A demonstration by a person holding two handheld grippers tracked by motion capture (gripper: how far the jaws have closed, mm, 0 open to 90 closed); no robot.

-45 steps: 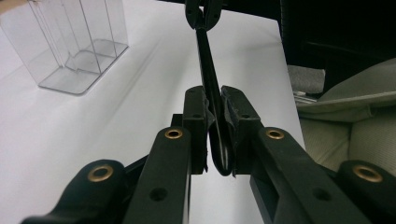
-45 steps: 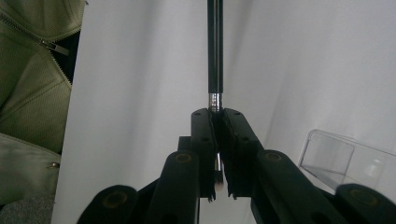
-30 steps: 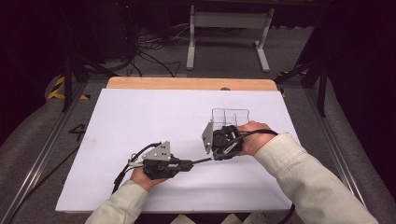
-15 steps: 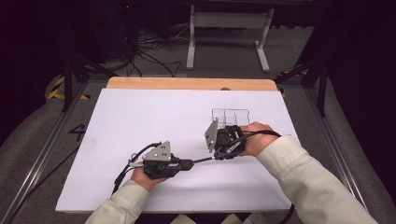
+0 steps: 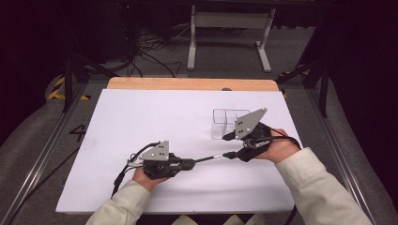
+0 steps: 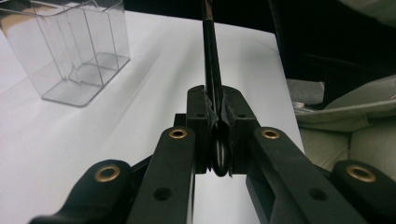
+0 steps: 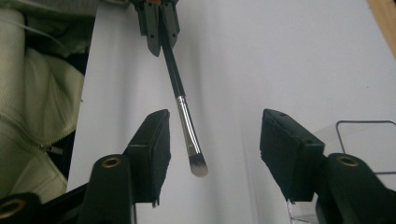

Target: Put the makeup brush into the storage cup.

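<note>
My left gripper point(image 5: 190, 163) is shut on the black handle of a thin makeup brush point(image 5: 211, 158) and holds it just above the white table cover. In the left gripper view the jaws point(image 6: 219, 121) pinch the handle point(image 6: 211, 65), which points away. My right gripper point(image 5: 229, 146) stands open around the brush's far end. Seen from the right gripper view, the silver ferrule and grey bristles point(image 7: 192, 147) hang between the open jaws point(image 7: 215, 126), nearer the left one and touching neither. A clear plastic organiser box point(image 5: 225, 123) stands just behind the right gripper.
A white sheet point(image 5: 141, 117) covers the table, with a wooden edge point(image 5: 187, 83) at the back. The clear box point(image 6: 70, 51) has several compartments; one corner point(image 7: 364, 140) sits beside my right jaw. Stands and cables lie on the floor beyond.
My right gripper has drawn back to the right, away from the front of the clear box, so its jaws now bracket the brush tip. The left gripper and brush stayed put.
</note>
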